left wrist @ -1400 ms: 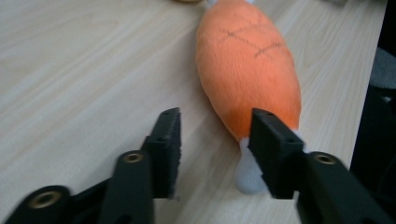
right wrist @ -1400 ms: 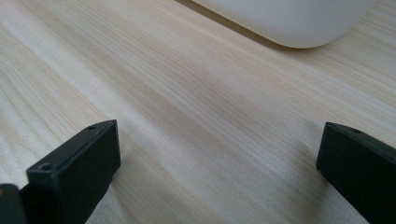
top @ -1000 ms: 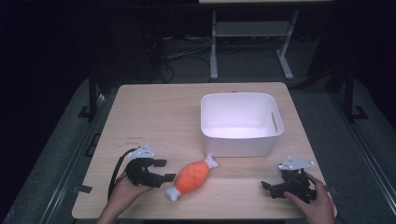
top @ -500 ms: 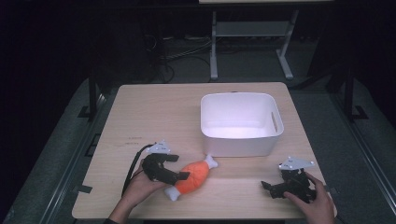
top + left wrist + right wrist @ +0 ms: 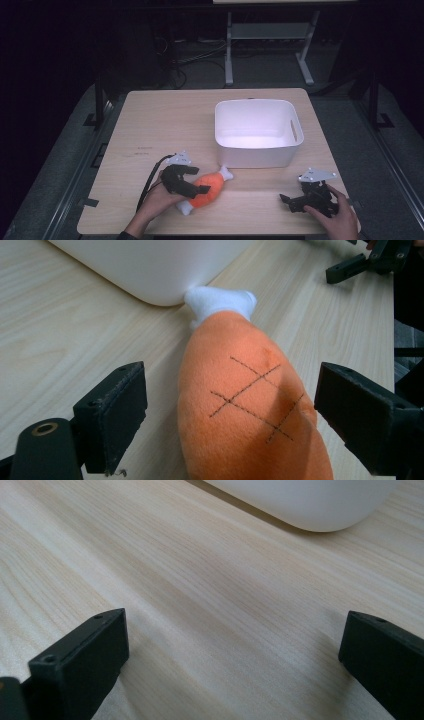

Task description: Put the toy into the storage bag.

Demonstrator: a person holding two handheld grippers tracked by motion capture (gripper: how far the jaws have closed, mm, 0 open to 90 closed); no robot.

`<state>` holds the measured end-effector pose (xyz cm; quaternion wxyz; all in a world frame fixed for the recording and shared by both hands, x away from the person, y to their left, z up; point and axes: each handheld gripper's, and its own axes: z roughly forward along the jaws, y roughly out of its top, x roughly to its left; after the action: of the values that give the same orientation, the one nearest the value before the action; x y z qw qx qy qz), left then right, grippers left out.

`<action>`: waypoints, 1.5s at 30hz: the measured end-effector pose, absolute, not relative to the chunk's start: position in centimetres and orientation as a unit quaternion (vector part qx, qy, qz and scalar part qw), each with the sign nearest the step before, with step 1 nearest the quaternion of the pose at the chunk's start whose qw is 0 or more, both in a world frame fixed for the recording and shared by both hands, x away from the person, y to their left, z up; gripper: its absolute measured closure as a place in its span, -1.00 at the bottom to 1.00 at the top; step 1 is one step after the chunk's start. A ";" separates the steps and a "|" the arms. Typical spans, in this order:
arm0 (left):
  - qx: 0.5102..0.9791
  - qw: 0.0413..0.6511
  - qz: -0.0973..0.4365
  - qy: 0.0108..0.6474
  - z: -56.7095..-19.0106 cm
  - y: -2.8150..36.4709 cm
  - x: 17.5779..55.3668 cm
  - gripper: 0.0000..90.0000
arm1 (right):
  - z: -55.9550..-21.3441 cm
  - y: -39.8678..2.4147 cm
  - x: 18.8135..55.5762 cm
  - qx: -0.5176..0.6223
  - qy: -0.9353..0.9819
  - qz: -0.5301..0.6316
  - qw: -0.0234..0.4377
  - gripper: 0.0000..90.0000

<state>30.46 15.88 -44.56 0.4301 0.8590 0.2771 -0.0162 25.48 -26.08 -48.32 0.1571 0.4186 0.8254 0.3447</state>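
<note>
Orange plush drumstick (image 5: 250, 410) lies between the left hand-held gripper's (image 5: 230, 400) parted, untouching jaws; the right hand-held gripper (image 5: 235, 665) gapes over bare tabletop (image 5: 210, 580).

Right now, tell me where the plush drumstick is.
In the high view, the plush drumstick lies near the table's front edge, between the left gripper's open jaws, its white tip against the white bin.

orange plush drumstick (image 5: 245, 405) – cross-stitched, white bin (image 5: 257, 131)
</note>
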 end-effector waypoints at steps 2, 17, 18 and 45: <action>0.861 0.426 -0.020 0.278 -44.9 15.7 30.4 -0.71 | -48.3 -26.1 25.5 0.418 0.825 0.345 0.157 -1.00; 0.880 0.394 -0.032 0.264 -46.0 14.5 30.0 -0.71 | -48.3 -26.1 25.5 0.419 0.825 0.345 0.157 -1.00; 0.880 0.394 -0.032 0.264 -46.0 14.5 30.0 -0.71 | -48.3 -26.1 25.5 0.419 0.825 0.345 0.157 -1.00; 0.891 0.391 -0.053 0.226 -46.0 13.7 28.8 -0.13 | -48.3 -26.1 25.5 0.419 0.825 0.345 0.157 -1.00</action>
<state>28.81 13.73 -46.04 0.3905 0.8908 0.2260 -0.0535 25.48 -26.08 -48.32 0.1574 0.4186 0.8254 0.3446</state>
